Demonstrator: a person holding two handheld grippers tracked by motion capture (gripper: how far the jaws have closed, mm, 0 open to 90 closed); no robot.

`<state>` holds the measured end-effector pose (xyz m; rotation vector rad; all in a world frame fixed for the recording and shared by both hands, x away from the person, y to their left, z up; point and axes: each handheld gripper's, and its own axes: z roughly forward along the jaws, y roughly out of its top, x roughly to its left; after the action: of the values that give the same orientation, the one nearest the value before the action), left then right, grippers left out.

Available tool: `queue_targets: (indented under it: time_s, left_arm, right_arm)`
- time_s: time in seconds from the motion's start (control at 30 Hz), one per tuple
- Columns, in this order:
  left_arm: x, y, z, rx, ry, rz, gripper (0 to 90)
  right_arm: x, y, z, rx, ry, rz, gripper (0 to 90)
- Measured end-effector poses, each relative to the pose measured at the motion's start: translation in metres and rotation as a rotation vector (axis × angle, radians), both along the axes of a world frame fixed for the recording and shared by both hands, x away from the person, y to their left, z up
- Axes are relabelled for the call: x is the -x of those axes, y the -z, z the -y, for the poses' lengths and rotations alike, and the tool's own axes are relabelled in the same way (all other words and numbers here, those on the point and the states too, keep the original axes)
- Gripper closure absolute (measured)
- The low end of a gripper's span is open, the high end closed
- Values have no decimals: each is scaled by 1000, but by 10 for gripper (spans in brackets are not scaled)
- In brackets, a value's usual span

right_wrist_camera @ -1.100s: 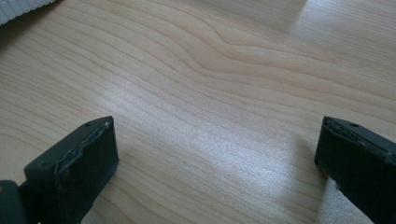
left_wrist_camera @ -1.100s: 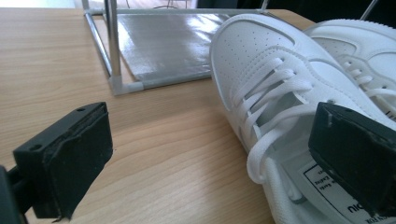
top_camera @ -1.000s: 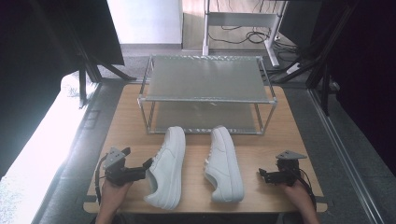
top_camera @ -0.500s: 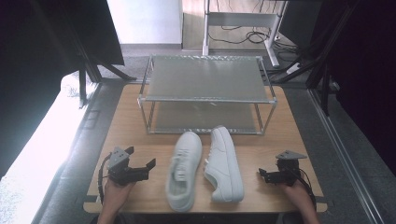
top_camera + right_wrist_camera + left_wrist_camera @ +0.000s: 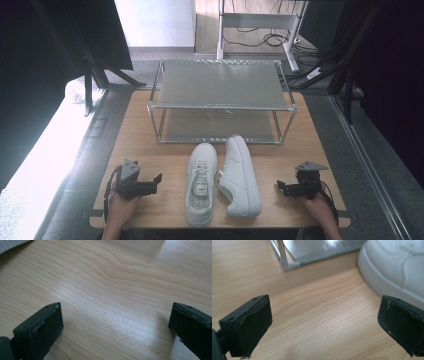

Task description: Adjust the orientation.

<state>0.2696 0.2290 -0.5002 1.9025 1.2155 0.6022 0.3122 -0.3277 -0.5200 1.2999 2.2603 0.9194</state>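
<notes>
1. High view: two white sneakers lie side by side at the middle of the counter (image 5: 150, 145), toes toward the two-tier metal rack (image 5: 220, 100) at the far edge. The left sneaker (image 5: 201, 182) sits upright with its laces showing; the right sneaker (image 5: 241, 175) seems tipped on its side. Both look light, with stiff soles and softer uppers; the heel collar or the midsole edge is probably the best hold. The left gripper (image 5: 155, 180) and right gripper (image 5: 281, 187) rest near the near corners.

2. Left gripper view: the jaws stand wide apart and empty, a sneaker's ribbed white toe just beyond.

3. Right gripper view: the jaws are spread wide over bare wood.
</notes>
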Motion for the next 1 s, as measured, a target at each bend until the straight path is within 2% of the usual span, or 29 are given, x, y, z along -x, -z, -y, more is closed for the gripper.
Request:
queue_targets:
  time_s: [0.13, 0.23, 0.27, 0.3, 0.33, 0.37, 0.43, 0.5, 0.87, 1.0]
  left_arm:
    - [-3, 7, -1, -23, -3, -49, 0]
    - [-5, 15, -2, -50, -4, -100, 0]
    - [-5, 15, -2, -50, -4, -100, 0]
    - [-7, 20, -1, -76, -2, -135, 0]
    - [-8, 21, -1, -86, -5, -158, 0]
    - [-9, 21, -1, -94, -9, -169, 0]
    - [-10, 22, -1, -95, -12, -180, 0]
    - [-11, 23, -1, -94, -9, -215, 0]
    - [-11, 23, -1, -91, -17, -216, 0]
    - [-11, 23, -1, -91, -17, -216, 0]
  right_arm:
    - [0, 0, 0, 0, 0, 0, 0]
    - [0, 0, 0, 0, 0, 0, 0]
    - [0, 0, 0, 0, 0, 0, 0]
    - [0, 0, 0, 0, 0, 0, 0]
    - [0, 0, 0, 0, 0, 0, 0]
    - [0, 0, 0, 0, 0, 0, 0]
    - [0, 0, 0, 0, 0, 0, 0]
    - [0, 0, 0, 0, 0, 0, 0]
    - [0, 0, 1, -3, -3, -5, 0]
    - [1, -2, 3, -26, -2, -9, 0]
